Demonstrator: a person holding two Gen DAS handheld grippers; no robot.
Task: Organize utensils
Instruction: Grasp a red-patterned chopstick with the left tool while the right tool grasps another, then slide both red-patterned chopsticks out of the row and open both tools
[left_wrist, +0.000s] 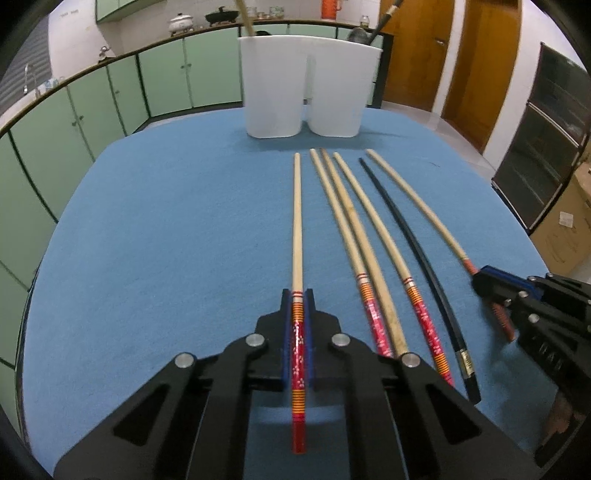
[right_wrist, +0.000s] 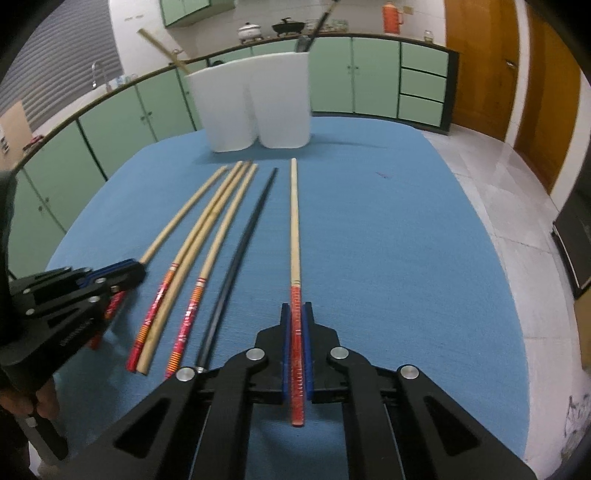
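Left wrist view: left gripper (left_wrist: 298, 325) and right gripper (right_wrist: 295, 339) each clamp a chopstick (left_wrist: 297, 221); four lie on the bench (left_wrist: 166, 240), few in holder (left_wrist: 306, 85).

Matt blue cloth table cover (left_wrist: 166, 240); pale wooden chopsticks (left_wrist: 297, 221); smooth white plastic holder (left_wrist: 306, 85).
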